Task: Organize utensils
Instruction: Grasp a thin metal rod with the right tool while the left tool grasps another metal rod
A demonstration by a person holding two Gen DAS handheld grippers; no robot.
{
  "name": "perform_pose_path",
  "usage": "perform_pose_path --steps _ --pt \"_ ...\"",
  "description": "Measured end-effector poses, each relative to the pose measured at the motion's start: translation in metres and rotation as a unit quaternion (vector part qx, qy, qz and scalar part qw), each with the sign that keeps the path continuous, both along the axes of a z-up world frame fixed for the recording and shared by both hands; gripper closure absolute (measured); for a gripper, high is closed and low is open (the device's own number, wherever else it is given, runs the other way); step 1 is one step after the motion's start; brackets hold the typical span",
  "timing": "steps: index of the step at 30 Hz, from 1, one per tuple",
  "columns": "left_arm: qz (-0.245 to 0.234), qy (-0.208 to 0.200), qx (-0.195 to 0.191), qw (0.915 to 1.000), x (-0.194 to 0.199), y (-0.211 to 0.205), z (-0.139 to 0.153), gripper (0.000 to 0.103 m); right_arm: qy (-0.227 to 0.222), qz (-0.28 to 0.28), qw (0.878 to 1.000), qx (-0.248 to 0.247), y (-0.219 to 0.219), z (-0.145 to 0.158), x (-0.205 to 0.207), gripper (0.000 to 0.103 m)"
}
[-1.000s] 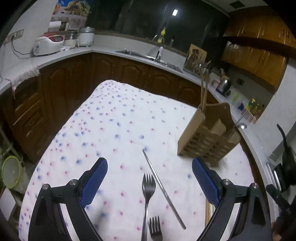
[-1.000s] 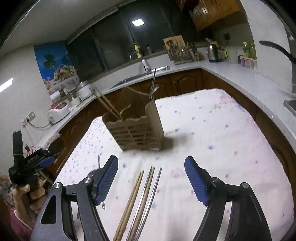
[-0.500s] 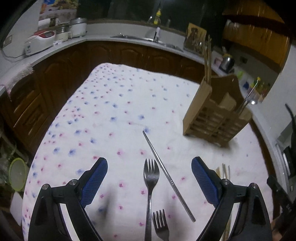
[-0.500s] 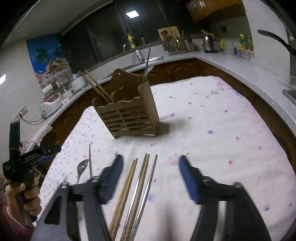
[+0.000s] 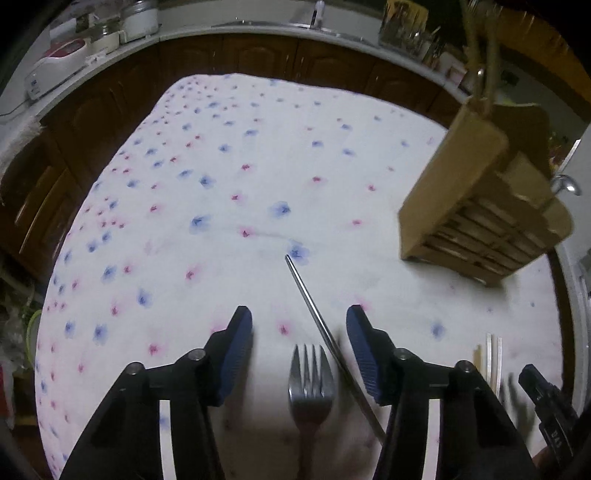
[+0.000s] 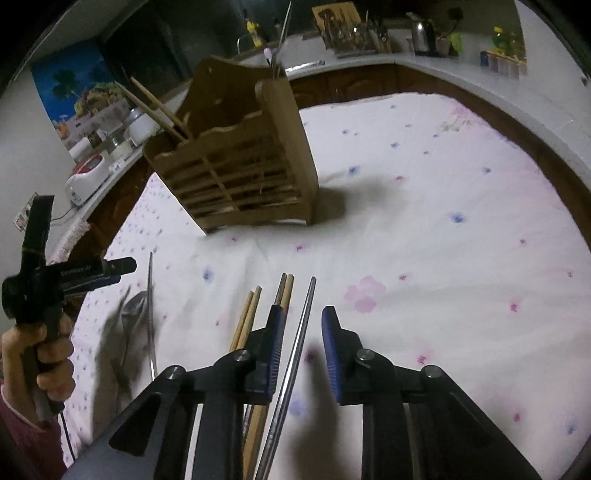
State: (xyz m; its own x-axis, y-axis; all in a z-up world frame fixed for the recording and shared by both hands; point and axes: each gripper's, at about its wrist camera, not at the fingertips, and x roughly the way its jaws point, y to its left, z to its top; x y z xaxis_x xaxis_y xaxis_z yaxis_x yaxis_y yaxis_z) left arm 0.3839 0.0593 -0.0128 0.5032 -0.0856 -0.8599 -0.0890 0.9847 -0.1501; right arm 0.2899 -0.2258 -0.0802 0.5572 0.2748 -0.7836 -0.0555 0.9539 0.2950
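Note:
A wooden utensil holder [image 5: 480, 206] [image 6: 236, 166] stands on the flowered tablecloth, with wooden chopsticks [image 6: 155, 107] and a metal utensil in it. My left gripper [image 5: 299, 347] is open, low over a metal fork [image 5: 311, 384]; a metal chopstick [image 5: 325, 339] lies slanted between the fork and the right finger. My right gripper [image 6: 301, 354] is open but narrowed around a metal chopstick [image 6: 295, 354]. Wooden chopsticks [image 6: 247, 317] and another pair [image 6: 284, 291] lie just left of it. The left gripper also shows in the right wrist view [image 6: 92, 275], held by a hand.
The tablecloth [image 5: 221, 177] covers a table ringed by dark cabinets and a white counter. A rice cooker [image 5: 59, 70] and jars stand on the counter at the left. A kettle [image 6: 424, 33] and a utensil rack stand at the back.
Both grippers have dropped toward the table and narrowed. The left one now straddles the fork. The right one now straddles the metal chopstick.

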Motion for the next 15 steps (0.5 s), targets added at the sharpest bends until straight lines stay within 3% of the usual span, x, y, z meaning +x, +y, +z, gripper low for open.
perform_pose_path --steps 5,8,12,15 --pt "-0.014 0.02 0.006 0.9997 0.027 -0.001 -0.022 0.062 0.016 0.007 1.0 -0.002 0.004 -0.011 0.01 0.085" --pt "-0.03 0.013 0.039 0.9987 0.031 -0.014 -0.028 0.064 0.023 0.01 1.0 -0.006 0.006 -0.016 0.015 0.085" --pt "-0.079 0.001 0.069 0.9945 0.031 -0.048 -0.034 0.069 0.026 0.018 0.999 -0.021 0.01 -0.021 0.019 0.091" --pt "-0.136 -0.003 0.07 0.9882 0.021 -0.076 -0.037 0.07 0.024 0.029 0.999 -0.036 0.013 -0.021 0.019 0.093"
